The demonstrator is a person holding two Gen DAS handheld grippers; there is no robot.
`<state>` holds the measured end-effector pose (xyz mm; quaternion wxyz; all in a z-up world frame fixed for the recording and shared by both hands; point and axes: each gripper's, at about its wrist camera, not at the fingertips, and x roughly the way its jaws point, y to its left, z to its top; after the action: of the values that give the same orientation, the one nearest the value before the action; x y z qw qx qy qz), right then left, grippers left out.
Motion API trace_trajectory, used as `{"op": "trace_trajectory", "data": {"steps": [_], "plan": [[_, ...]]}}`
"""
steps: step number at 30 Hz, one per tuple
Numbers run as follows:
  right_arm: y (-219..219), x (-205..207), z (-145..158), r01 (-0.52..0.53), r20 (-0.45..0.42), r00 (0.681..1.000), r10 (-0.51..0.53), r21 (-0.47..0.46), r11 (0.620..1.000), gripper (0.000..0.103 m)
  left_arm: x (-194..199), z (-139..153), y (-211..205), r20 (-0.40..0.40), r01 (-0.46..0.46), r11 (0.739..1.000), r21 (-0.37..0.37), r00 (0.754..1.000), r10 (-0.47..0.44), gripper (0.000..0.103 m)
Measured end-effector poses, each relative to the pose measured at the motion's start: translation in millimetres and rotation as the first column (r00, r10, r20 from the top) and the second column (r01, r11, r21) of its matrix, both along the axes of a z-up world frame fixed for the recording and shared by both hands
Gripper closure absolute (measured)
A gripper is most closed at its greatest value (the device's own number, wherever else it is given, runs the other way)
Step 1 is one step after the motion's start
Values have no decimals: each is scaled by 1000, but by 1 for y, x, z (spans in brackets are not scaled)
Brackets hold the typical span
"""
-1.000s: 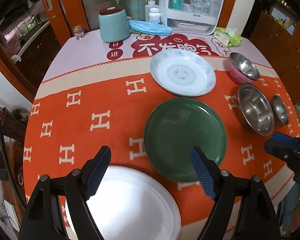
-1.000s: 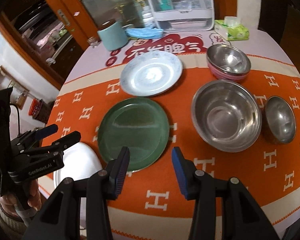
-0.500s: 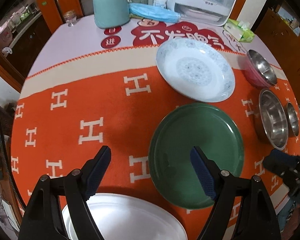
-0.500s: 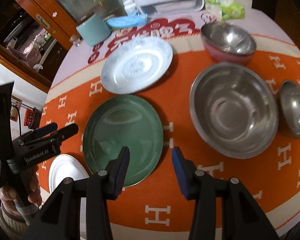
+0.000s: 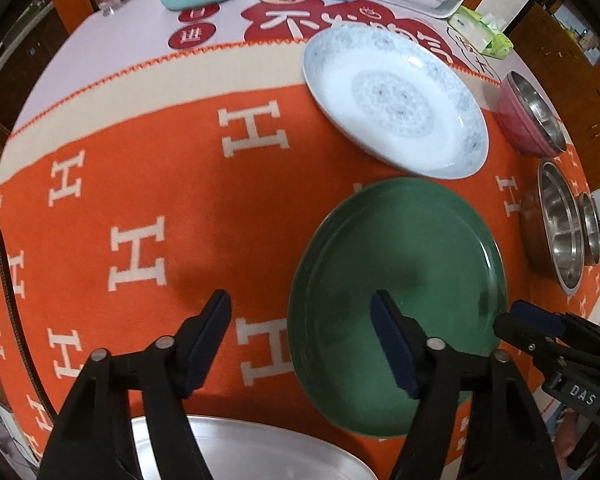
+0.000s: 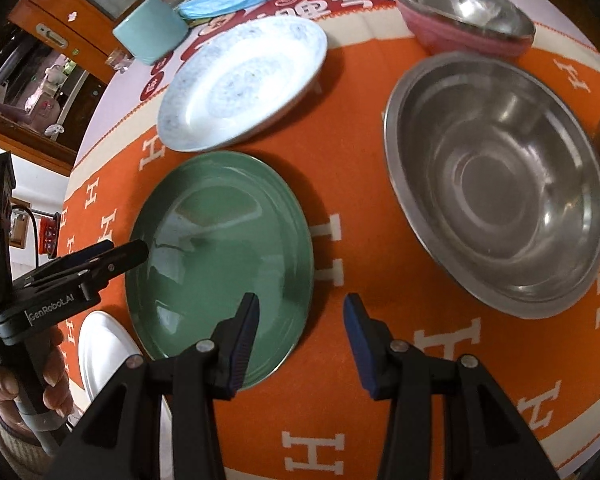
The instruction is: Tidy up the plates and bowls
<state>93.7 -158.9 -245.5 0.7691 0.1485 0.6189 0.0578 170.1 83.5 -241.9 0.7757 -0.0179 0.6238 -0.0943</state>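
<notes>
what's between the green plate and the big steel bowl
Nothing but bare orange cloth separates the green plate from the big steel bowl, clearest in the right wrist view.

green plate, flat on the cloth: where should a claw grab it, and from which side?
Take the green plate by its raised rim, a pinch across the edge with one finger over the lip and one under. It lies flat, so nothing else offers purchase. The near rim is likely best: the right claw already straddles it there, and the patterned white plate crowds the far edge.

Round glossy green plate lies flat on cloth, patterned white plate just behind, steel bowls right.
</notes>
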Motion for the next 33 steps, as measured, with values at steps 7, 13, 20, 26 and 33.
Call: {"op": "trace_trajectory", "data": {"steps": [7,13,20,26,33], "plan": [[-5,3,-15,18,-37,999,-16,53,998,83,-1,-18,1,-85,25,998,-63,996,-30,74],[-6,2,-17,23,-30,999,-21,61,998,92,1,-19,5,-88,17,996,-82,996,-25,85],[-3,3,-10,18,-28,999,-17,40,999,92,-3,-13,0,-77,45,998,-35,996,-47,92],[0,0,6,-7,-5,1000,7,32,999,92,-15,7,-2,-42,36,999,-31,998,-38,92],[14,-12,31,-67,18,998,66,53,996,92,-42,39,12,2,-1,1000,-21,1000,1,92]]}}
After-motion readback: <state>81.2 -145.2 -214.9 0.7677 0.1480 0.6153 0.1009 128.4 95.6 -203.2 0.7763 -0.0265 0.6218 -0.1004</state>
